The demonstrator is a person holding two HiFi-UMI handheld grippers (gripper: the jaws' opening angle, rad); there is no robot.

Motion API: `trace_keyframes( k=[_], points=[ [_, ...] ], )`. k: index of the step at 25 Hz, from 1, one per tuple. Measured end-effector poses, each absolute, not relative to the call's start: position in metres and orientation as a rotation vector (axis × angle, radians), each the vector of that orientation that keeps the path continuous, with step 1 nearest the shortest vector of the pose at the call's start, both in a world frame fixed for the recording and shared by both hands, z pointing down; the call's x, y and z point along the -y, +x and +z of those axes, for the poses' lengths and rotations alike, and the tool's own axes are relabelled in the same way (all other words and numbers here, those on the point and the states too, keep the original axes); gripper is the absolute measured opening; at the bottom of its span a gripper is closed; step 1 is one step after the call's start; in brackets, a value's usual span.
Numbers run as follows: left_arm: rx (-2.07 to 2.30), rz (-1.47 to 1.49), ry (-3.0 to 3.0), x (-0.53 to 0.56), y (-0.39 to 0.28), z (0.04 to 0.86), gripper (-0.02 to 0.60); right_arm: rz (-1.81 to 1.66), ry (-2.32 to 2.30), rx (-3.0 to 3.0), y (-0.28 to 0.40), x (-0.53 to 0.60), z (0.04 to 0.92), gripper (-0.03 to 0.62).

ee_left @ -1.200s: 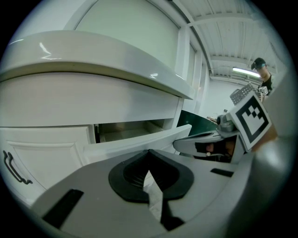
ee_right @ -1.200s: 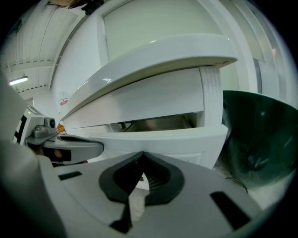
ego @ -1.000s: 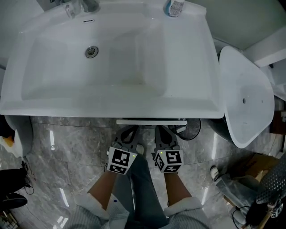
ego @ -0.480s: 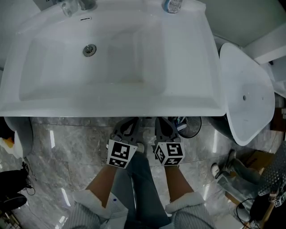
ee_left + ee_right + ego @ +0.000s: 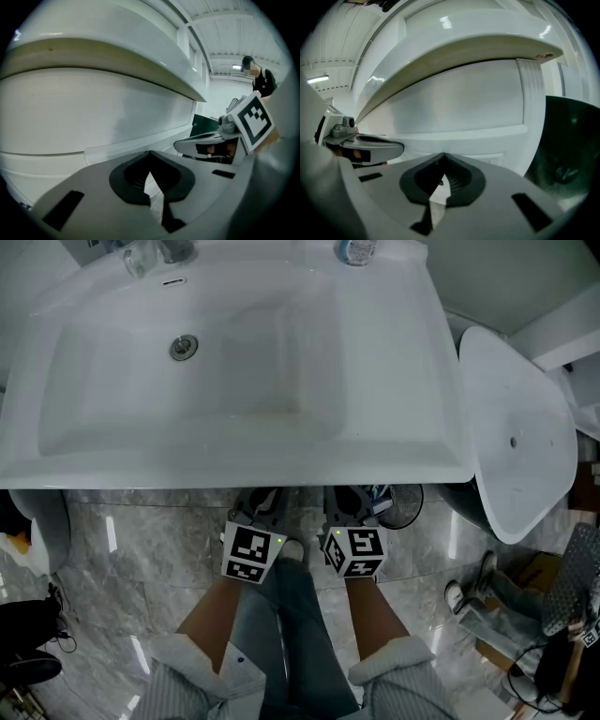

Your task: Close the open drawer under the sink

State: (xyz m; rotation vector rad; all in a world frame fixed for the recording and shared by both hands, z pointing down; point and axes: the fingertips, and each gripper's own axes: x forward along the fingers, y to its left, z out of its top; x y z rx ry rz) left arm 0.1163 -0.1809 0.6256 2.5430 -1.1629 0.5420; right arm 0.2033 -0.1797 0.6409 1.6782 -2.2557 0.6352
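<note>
Side by side, the closed, empty left claw [image 5: 150,154] and right claw [image 5: 442,157] are pointing at the flat white drawer front [image 5: 454,108].

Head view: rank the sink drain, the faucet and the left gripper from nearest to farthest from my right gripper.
Measured from the right gripper in the head view:
1. left gripper, just beside it on its left, tucked under the front rim of the sink.
2. sink drain, up and to the left, in the basin.
3. faucet, at the back-left edge, farthest.
</note>
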Motion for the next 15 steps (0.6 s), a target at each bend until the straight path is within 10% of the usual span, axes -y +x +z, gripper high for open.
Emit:
trace_keyframes(
  k=[15],
  points=[
    [1.154,0.468,2.527,0.181,0.128,0.616,0.015,0.651,1.716,2.248,0.204,0.177,0.637,0.009]
  ],
)
